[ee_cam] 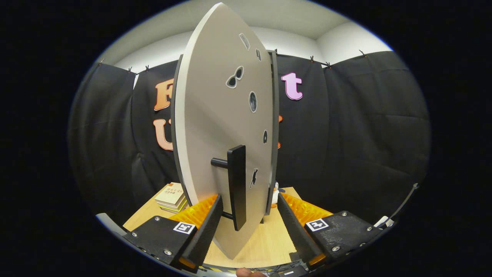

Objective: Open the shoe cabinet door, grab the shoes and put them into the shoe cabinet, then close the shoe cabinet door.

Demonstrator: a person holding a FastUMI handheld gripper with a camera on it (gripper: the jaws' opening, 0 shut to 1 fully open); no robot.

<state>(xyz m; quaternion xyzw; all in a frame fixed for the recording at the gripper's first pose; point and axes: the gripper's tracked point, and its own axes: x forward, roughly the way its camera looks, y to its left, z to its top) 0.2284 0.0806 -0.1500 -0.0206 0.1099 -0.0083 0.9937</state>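
A: Where do we stand with the shoe cabinet door (219, 115)?
B: It sits edge-on straight ahead of our claw (250, 221), swung out between the two fingers. The fingers are spread apart, touching nothing that we can make out.
A: And the grip point?
B: The bar handle (237, 184) — a slim upright bar held off the panel on short posts, just ahead and between the fingers. We judge it rigid and easy to pinch.
A: How will the door behave?
B: A stiff, flat board, probably light on its hinges — we'd push gently, not yank. Books (172, 197) lie on the bench (265, 242) beyond our left finger.
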